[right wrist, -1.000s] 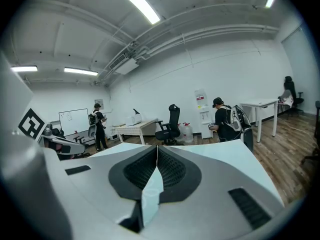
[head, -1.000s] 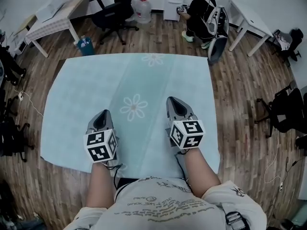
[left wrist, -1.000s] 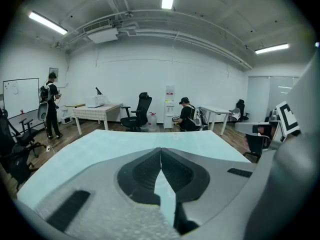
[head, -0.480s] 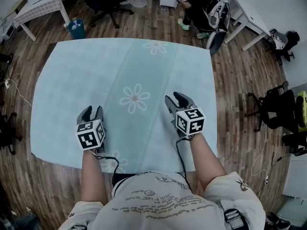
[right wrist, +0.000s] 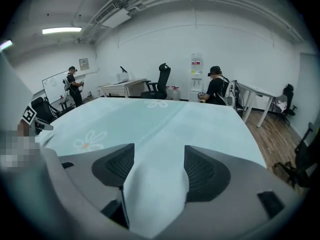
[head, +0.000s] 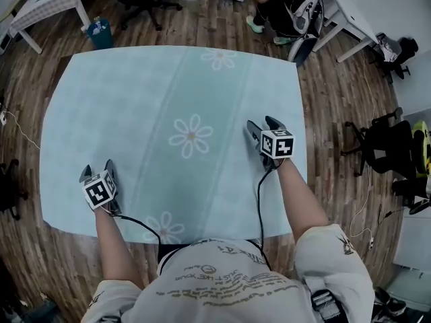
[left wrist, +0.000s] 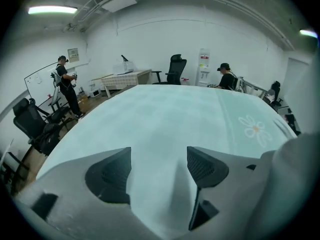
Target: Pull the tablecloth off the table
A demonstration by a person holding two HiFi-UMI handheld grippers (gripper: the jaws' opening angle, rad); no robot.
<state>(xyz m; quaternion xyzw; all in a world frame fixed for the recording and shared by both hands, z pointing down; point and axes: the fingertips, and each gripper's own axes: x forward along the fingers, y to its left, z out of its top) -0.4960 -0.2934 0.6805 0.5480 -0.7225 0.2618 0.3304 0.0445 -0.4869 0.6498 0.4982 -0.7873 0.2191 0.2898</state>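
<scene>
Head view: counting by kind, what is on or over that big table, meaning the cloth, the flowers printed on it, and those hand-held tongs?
Tablecloth: 1
Printed flowers: 3
Tongs: 2, the left tongs and the right tongs; both have just been opening, with cloth showing between the jaws, not gripped
Total: 6
</scene>
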